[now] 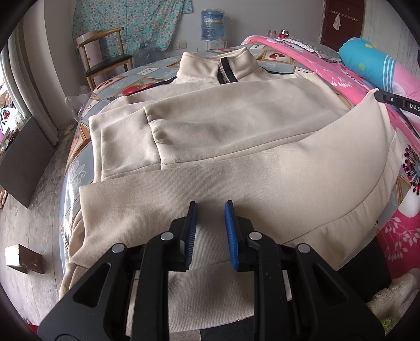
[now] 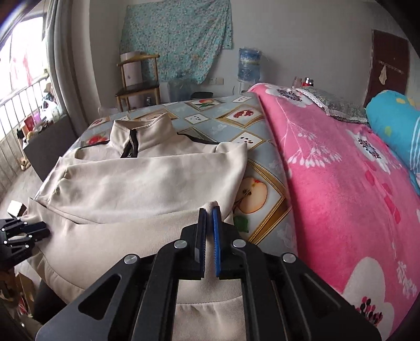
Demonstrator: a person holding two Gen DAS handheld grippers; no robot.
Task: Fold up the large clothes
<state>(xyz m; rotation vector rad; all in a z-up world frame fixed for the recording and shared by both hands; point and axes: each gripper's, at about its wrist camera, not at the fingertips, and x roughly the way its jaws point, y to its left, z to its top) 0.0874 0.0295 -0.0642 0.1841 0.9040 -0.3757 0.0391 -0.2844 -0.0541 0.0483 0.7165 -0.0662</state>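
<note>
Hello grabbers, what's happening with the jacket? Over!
Left gripper slightly open over the hem. Right gripper shut on the cream jacket. Sleeves folded in. Nothing in the way.

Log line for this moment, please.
jacket: sleeves folded in, on bed | left gripper: over hem | right gripper: shut on jacket corner

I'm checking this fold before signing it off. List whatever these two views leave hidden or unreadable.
- Cream jacket: its near hem, both views, is covered by the claw bodies.
- Left claw: left wrist view, the pads stand apart over the fabric; a grip underneath cannot be told.
- Right claw: right wrist view, the pads are nearly together, and fabric pinched between them cannot be confirmed.
- Water bottle: label too small.
- Wooden chair: legs behind the bed.
</note>
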